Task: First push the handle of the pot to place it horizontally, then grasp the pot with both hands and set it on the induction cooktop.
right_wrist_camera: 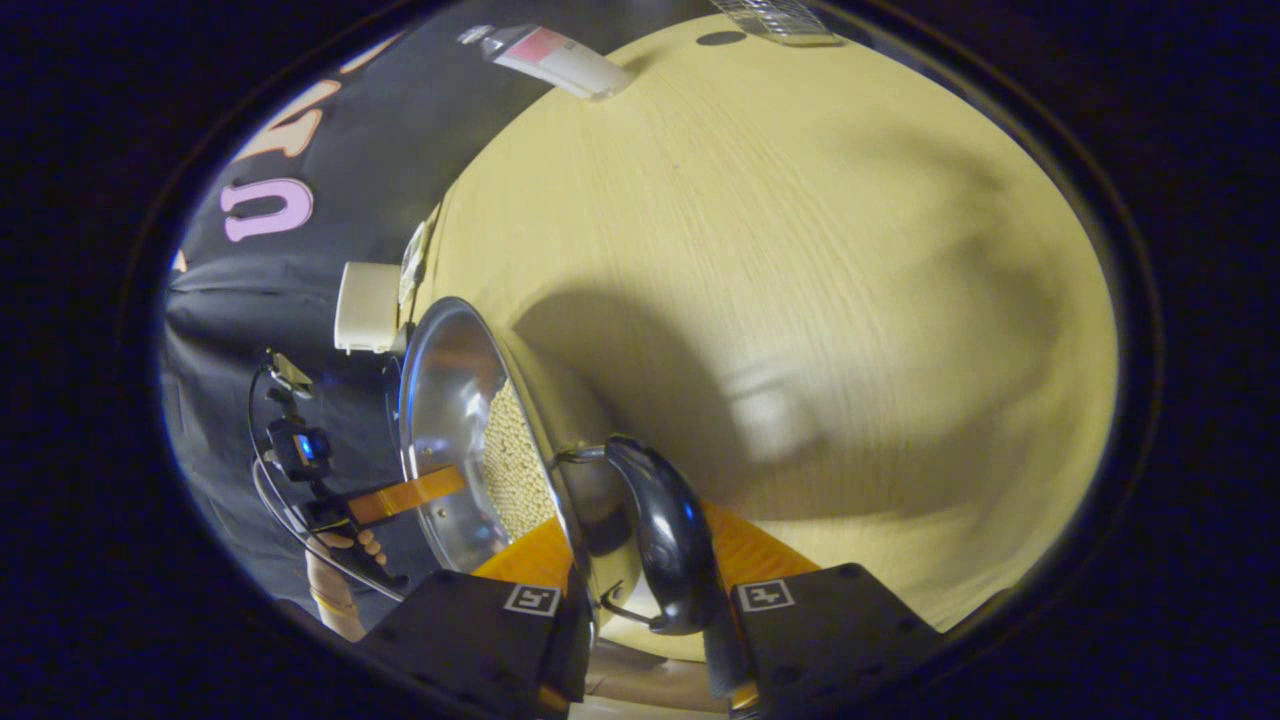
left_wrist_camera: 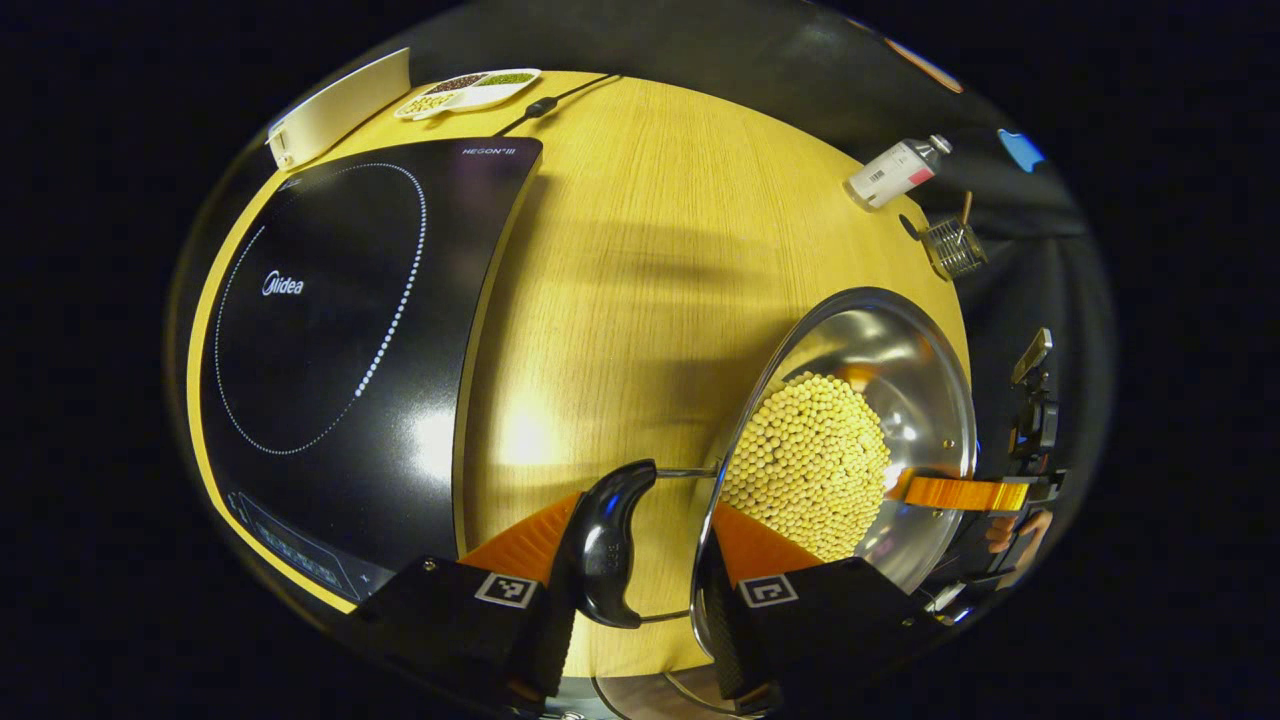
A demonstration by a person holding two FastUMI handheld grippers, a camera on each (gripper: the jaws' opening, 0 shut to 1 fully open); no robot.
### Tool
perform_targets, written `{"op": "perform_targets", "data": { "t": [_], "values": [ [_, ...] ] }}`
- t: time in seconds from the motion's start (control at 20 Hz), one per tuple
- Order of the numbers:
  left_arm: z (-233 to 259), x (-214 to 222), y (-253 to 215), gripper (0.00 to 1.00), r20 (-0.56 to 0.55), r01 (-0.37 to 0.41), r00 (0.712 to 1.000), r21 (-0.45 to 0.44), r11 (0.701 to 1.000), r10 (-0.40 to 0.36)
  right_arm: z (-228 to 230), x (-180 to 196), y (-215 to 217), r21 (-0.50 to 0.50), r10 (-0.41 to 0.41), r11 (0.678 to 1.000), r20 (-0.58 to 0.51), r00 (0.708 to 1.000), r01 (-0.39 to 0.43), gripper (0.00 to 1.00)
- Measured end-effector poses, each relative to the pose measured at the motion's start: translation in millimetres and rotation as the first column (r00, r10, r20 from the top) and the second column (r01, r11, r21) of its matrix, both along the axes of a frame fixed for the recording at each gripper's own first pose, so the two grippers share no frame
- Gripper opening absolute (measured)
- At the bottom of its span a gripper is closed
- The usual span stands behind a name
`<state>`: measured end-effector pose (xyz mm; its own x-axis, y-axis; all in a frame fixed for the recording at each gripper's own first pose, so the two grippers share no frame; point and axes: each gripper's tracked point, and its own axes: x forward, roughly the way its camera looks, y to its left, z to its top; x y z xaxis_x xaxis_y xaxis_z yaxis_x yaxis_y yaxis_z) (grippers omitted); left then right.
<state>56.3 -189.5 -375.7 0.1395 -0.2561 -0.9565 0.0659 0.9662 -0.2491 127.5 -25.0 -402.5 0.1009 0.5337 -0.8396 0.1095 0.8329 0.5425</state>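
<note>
While the left gripper view includes the induction cooktop (left_wrist_camera: 340,330), both grippers (left_wrist_camera: 640,560) (right_wrist_camera: 640,590) clamp the steel pot's (left_wrist_camera: 900,360) handles; pale beans (left_wrist_camera: 810,470) fill it.

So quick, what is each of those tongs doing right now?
Left tongs: closed on the pot's near side handle.
Right tongs: closed on the opposite side handle.

Both grippers, left gripper (left_wrist_camera: 640,560) and right gripper (right_wrist_camera: 640,590), wear black blocky finger mounts, each bearing a square black-and-white marker and a small screw.
</note>
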Motion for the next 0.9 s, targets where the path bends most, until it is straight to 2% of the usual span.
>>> {"op": "perform_targets", "data": {
  "t": [0.25, 0.4, 0.45, 0.55, 0.6, 0.65, 0.7, 0.8, 0.85, 0.9],
  "values": [
    [21, -9, -5, 0.56, 0.007, 0.022, 1.000, 0.002, 1.000, -0.022, 26, -12, -10, 0.007, 0.000, 1.000, 0.033, 0.999, 0.000, 0.48],
    [30, -17, -2, 0.58, 0.010, 0.025, 1.000, -0.013, 1.000, -0.025, 38, -18, -9, 0.000, -0.006, 1.000, 0.058, 0.998, 0.006, 0.48],
    [32, -17, -1, 0.59, 0.016, 0.030, 0.999, -0.018, 0.999, -0.030, 42, -22, -8, -0.003, -0.008, 1.000, 0.066, 0.998, 0.008, 0.42],
    [38, -16, 5, 0.59, 0.034, 0.040, 0.999, -0.030, 0.999, -0.039, 51, -27, -4, -0.008, -0.014, 1.000, 0.087, 0.996, 0.015, 0.42],
    [41, -16, 10, 0.58, 0.042, 0.046, 0.998, -0.035, 0.998, -0.044, 54, -29, -1, -0.013, -0.018, 1.000, 0.096, 0.995, 0.020, 0.48],
    [43, -13, 15, 0.59, 0.048, 0.053, 0.998, -0.041, 0.998, -0.051, 59, -32, 2, -0.019, -0.026, 0.999, 0.105, 0.994, 0.028, 0.48],
    [46, -10, 21, 0.59, 0.055, 0.066, 0.996, -0.048, 0.997, -0.064, 63, -34, 8, -0.025, -0.035, 0.999, 0.114, 0.993, 0.038, 0.42],
    [50, -2, 33, 0.59, 0.070, 0.098, 0.993, -0.068, 0.993, -0.093, 71, -37, 26, -0.033, -0.062, 0.997, 0.137, 0.989, 0.068, 0.42],
    [52, 3, 41, 0.59, 0.074, 0.113, 0.991, -0.076, 0.991, -0.107, 76, -39, 36, -0.039, -0.079, 0.996, 0.149, 0.986, 0.085, 0.48],
    [55, 8, 51, 0.59, 0.079, 0.129, 0.989, -0.082, 0.988, -0.123, 81, -39, 46, -0.045, -0.096, 0.994, 0.162, 0.982, 0.104, 0.48]
  ]
}}
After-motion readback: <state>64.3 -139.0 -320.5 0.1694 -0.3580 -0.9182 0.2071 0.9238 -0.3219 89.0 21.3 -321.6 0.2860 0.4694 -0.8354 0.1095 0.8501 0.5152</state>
